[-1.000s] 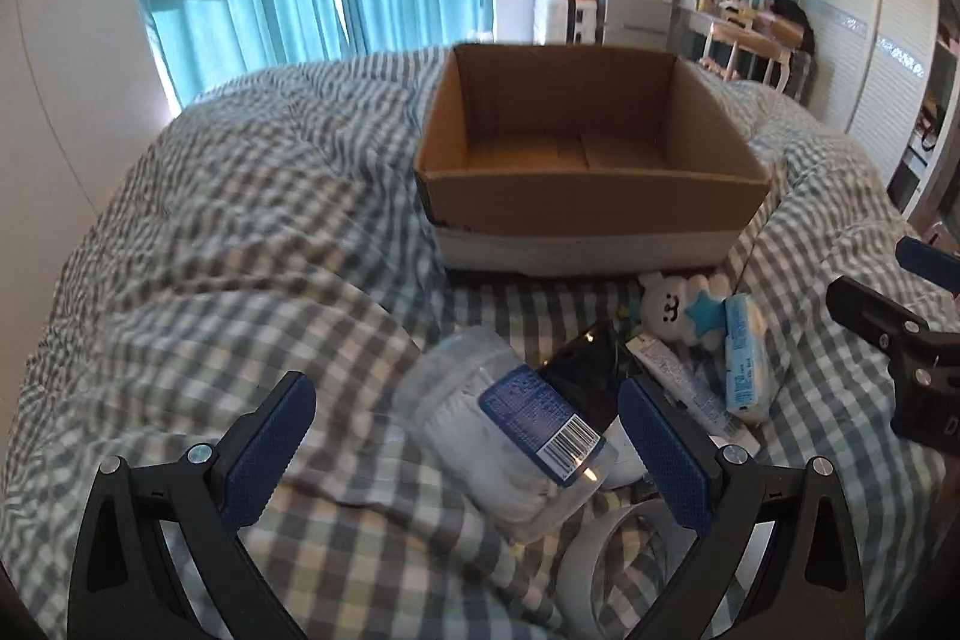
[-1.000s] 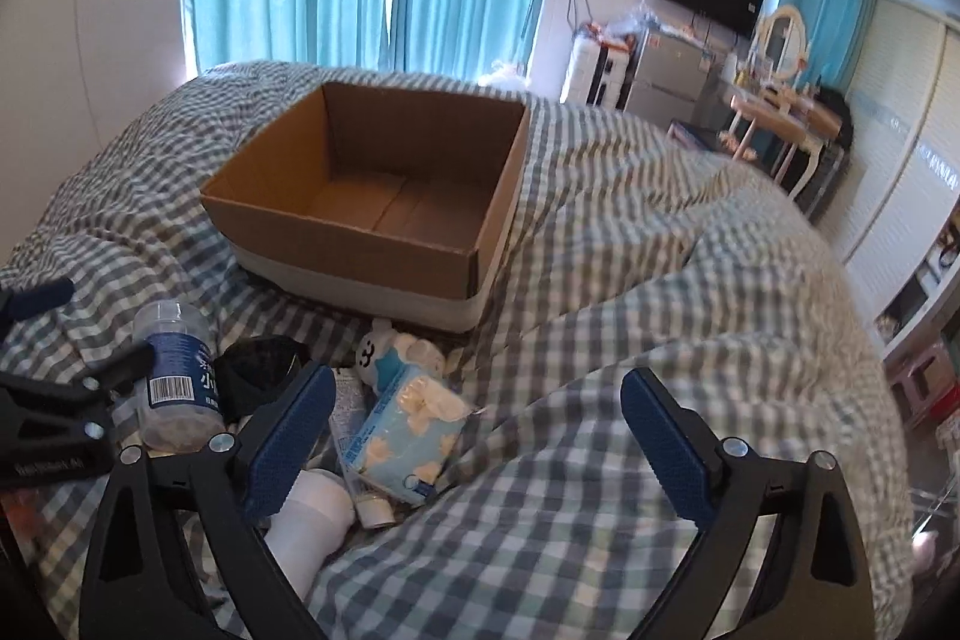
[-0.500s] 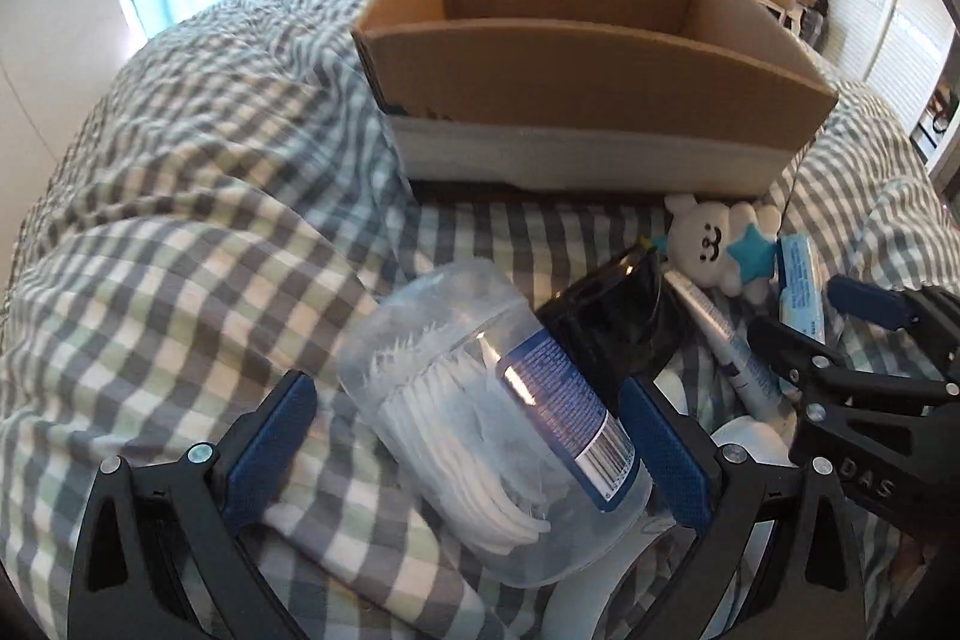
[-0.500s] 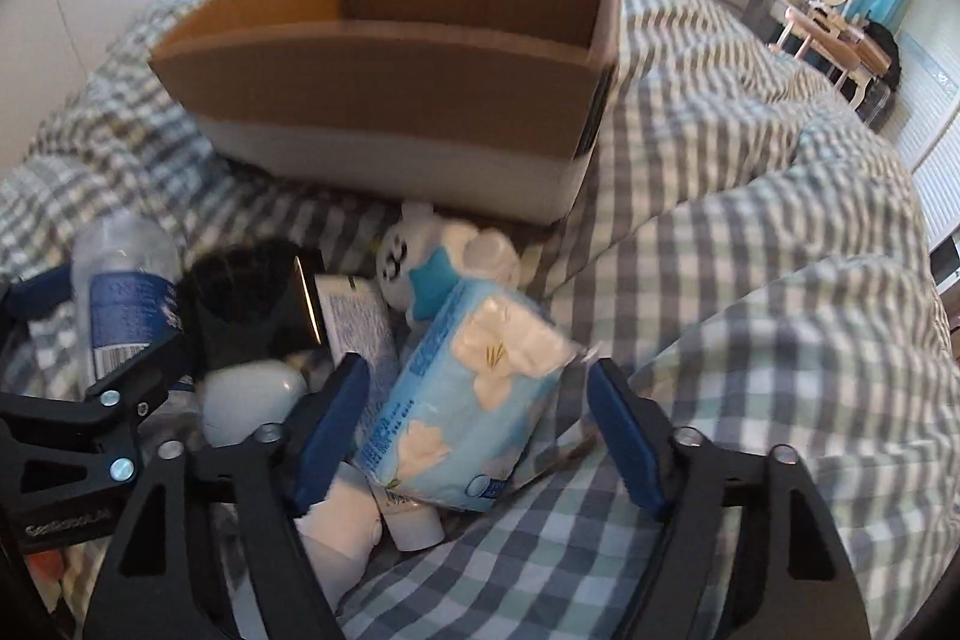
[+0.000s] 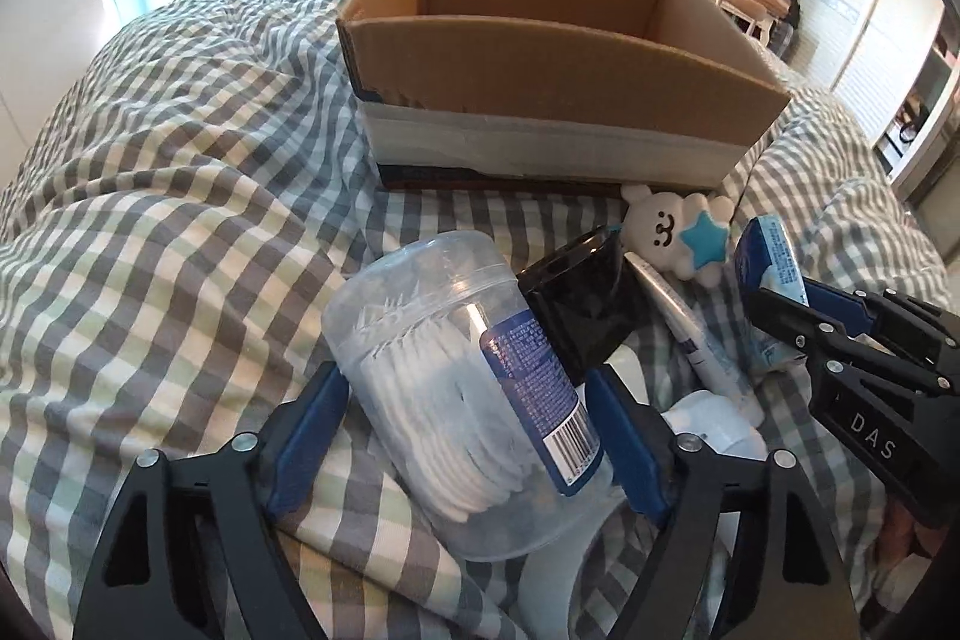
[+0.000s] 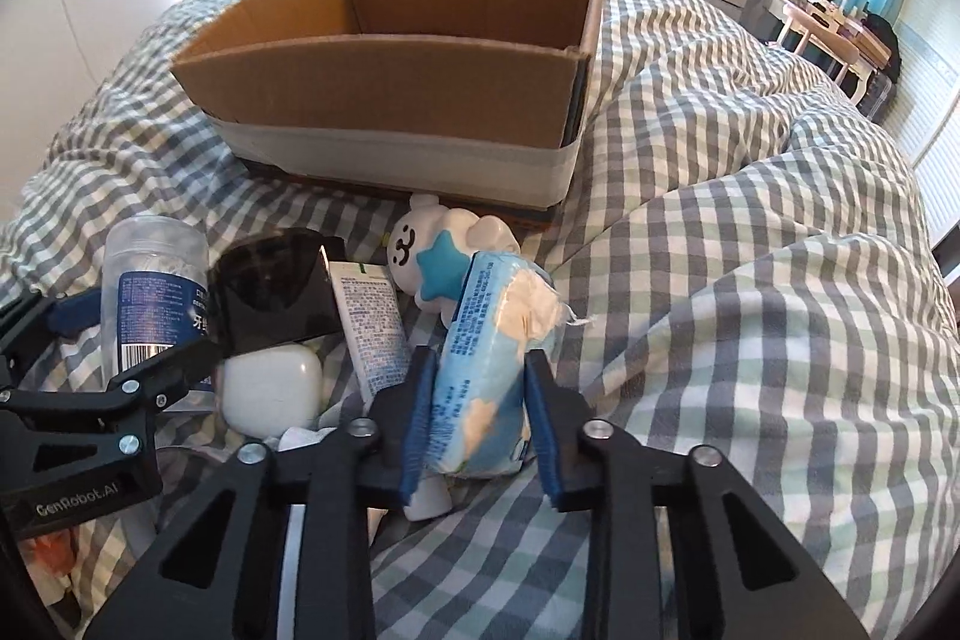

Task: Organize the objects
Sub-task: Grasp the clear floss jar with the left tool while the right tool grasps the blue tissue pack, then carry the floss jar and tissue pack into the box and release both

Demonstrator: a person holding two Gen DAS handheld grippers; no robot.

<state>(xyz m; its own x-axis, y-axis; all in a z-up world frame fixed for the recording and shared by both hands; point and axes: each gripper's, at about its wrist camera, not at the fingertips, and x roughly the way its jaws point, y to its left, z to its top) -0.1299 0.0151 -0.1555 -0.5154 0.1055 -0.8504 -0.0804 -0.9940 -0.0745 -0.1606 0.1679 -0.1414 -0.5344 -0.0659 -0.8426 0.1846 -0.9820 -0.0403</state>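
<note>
Both claws have come down closer to the pile of things on the bed [image 6: 750,250], and the box [image 5: 558,94] now looks bigger and nearer than a second ago. The right claw [image 6: 480,418] has just been closing, and now its two blue pads squeeze the tissue pack [image 6: 486,370] from both sides. The pack stands on its edge between the pads and pokes out past their tips. The left claw [image 5: 468,436] has just been closing too. The clear jar [image 5: 456,382] lies on its side right between its pads. The pads sit very close to the jar, but I cannot tell if they press on it.

Just past the jar, on the left claw's right side, lies a black case [image 5: 576,304]. A white tube [image 6: 369,328] lies between the black case and the tissue pack, just left of the right claw. A white case [image 6: 270,388] lies under the black one. A little white bear toy [image 6: 444,250] with a blue star sits just past the tissue pack, touching the front of the box. The box stands open beyond both claws.
</note>
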